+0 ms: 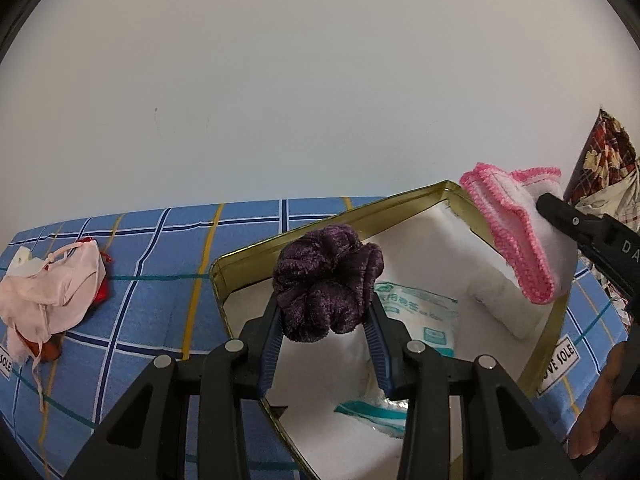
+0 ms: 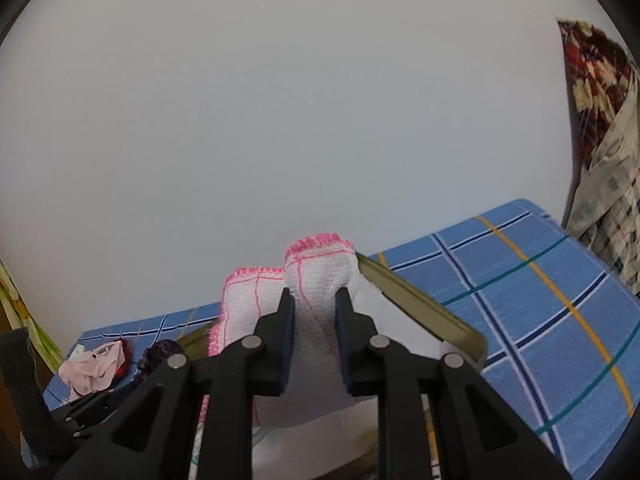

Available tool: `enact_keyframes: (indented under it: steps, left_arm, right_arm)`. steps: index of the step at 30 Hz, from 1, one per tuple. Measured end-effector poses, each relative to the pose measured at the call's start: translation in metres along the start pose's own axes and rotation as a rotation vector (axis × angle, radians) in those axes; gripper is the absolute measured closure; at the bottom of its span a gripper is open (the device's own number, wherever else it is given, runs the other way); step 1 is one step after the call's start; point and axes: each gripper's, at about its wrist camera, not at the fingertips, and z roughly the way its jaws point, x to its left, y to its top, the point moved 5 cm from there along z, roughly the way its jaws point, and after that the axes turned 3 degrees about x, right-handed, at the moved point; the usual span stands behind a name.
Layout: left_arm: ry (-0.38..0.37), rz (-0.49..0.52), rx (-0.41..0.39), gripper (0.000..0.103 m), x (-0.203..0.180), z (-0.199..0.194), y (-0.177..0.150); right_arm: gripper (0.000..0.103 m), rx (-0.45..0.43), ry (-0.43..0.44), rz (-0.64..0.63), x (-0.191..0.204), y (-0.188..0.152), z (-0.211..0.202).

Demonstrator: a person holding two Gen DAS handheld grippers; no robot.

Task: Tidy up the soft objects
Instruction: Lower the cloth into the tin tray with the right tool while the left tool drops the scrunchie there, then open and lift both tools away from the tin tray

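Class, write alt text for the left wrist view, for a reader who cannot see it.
The left gripper holds a purple scrunchie above an open gold tin lined in white. At right, the right gripper carries a pink-edged white cloth over the tin's corner; a pale pink garment lies on the blue checked sheet.

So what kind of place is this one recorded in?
Probably a bedroom at home: the gold tin sits on a bed or mattress under a blue checked sheet, against a bare white wall. A patterned quilt or blanket is piled at the right, and a pink drawstring pouch lies on the sheet.
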Motion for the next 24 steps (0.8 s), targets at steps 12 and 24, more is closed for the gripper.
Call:
enact_keyframes:
  steps: [12,24]
  left_arm:
    - [0.042,0.004,-0.015,0.030,0.000,0.003,0.002]
    - [0.083,0.027,-0.135,0.028,0.010,-0.028,-0.005]
  right_arm:
    - [0.024,-0.121,-0.007,-0.012,0.001,0.010,-0.011]
    - [0.000,-0.357,-0.289,0.058,-0.022,0.022,-0.058]
